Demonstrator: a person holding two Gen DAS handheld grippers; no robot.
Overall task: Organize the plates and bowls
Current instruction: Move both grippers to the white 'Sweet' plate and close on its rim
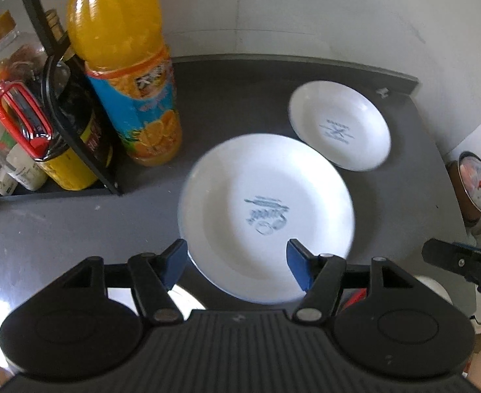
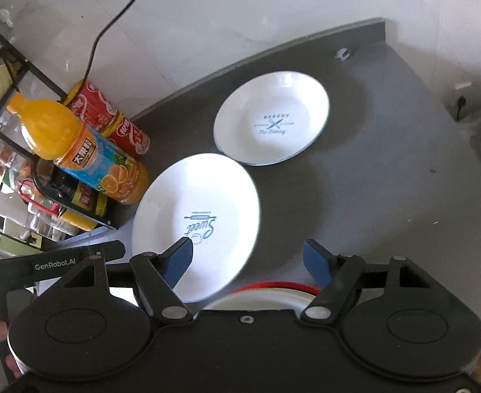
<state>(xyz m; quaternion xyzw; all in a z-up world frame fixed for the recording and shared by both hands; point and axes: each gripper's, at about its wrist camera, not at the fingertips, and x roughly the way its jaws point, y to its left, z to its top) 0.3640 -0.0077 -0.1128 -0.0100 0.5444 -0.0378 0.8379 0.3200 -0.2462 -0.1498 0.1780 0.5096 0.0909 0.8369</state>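
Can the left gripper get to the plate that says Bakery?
Probably yes. The left gripper is open, and the Bakery plate lies flat on the dark counter farther back. Only the Sweet plate lies between them, and the gripper could likely pass over it.

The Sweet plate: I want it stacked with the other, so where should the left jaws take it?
Grip the Sweet plate by its near rim, coming in low from the near side. It lies flat, right side up; only the thin raised edge fits between the open left gripper. The bottle crowds its far left.
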